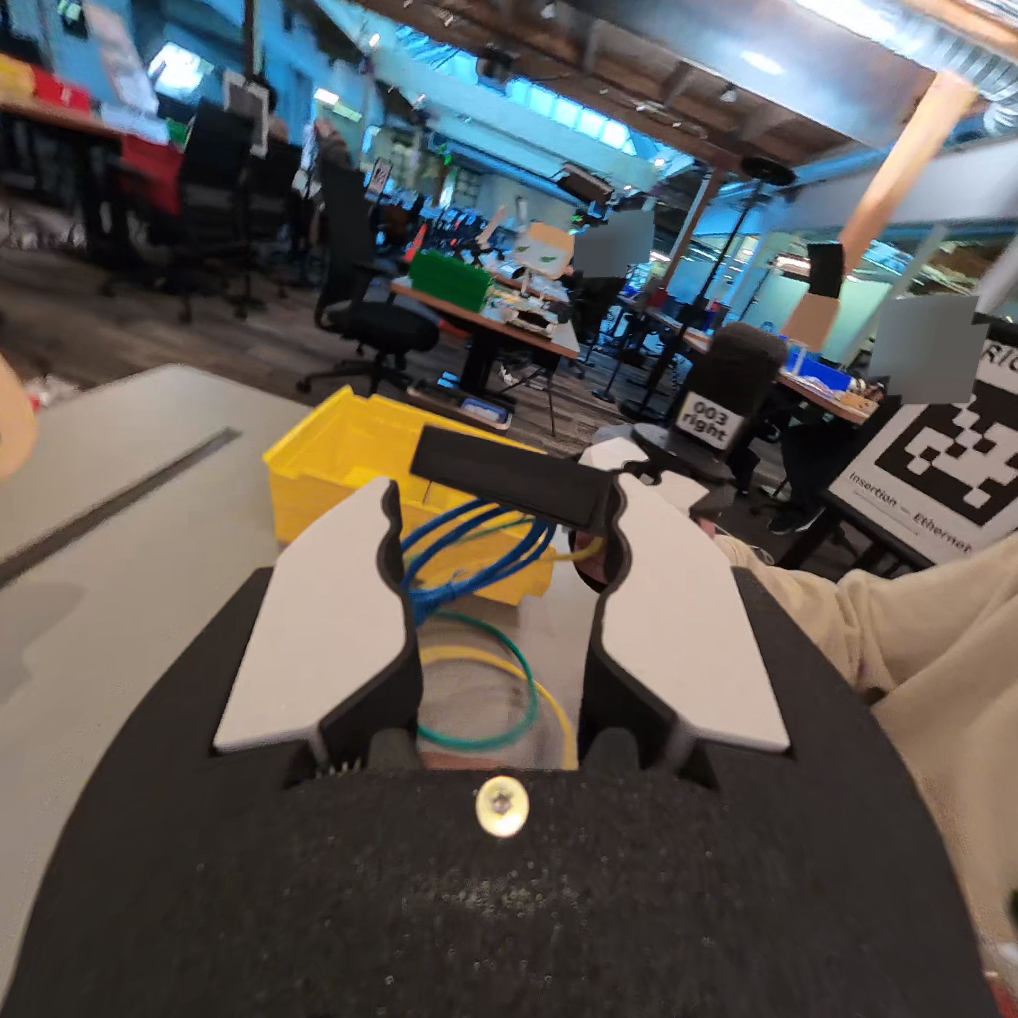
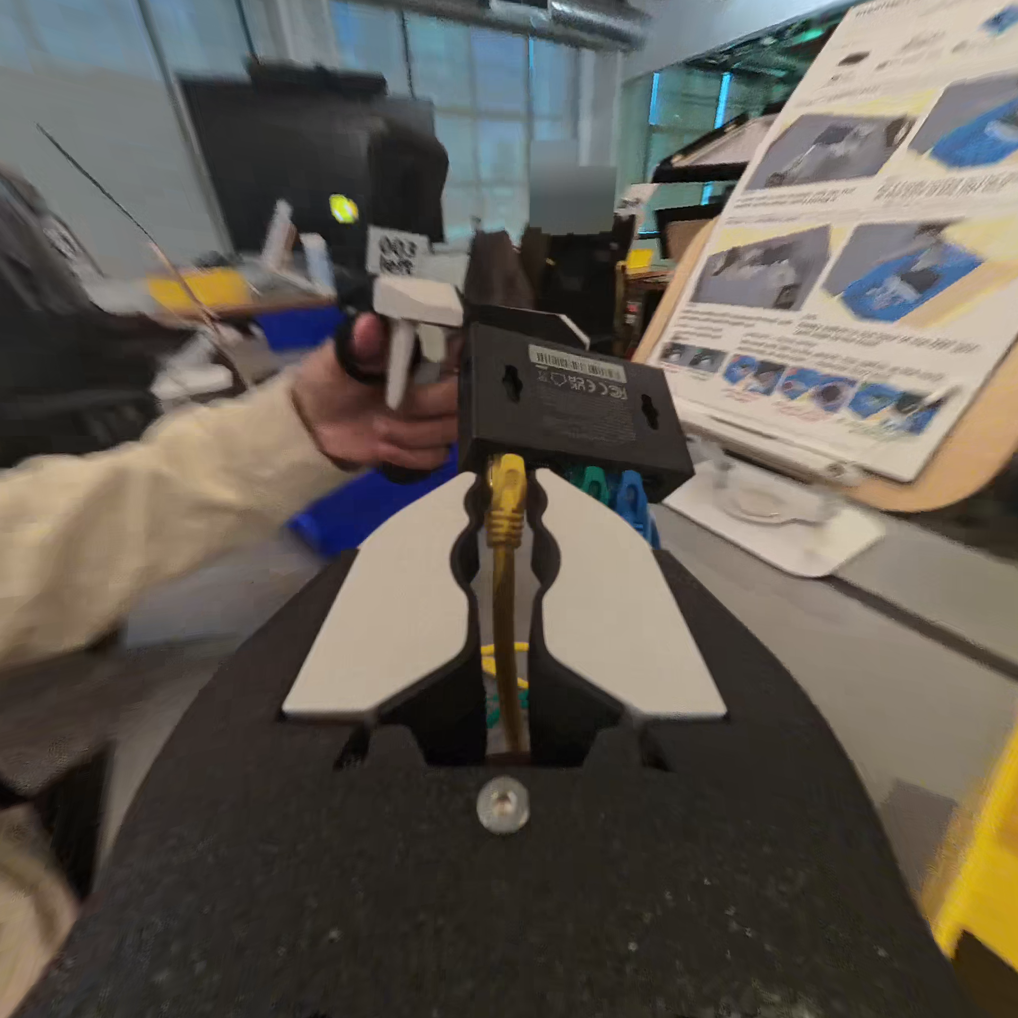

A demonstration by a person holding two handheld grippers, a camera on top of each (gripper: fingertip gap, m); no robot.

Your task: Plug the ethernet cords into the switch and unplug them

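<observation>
Closest up: pale fingers of the right gripper [image 2: 504, 490], drawn in narrow just below the switch [image 2: 573, 407] and pinching the boot of the yellow cord [image 2: 504, 595] between the jaws, with its plug seated in the switch's lower edge. Beside that plug, also in the switch, a green cord [image 2: 592, 482] and a blue cord [image 2: 631, 493]. Held aloft above the table [image 1: 137, 440] — clamped end to end by the left gripper [image 1: 504, 490], with jaws spread to the switch's length. Beyond the switch, a yellow bin [image 1: 341, 440].
</observation>
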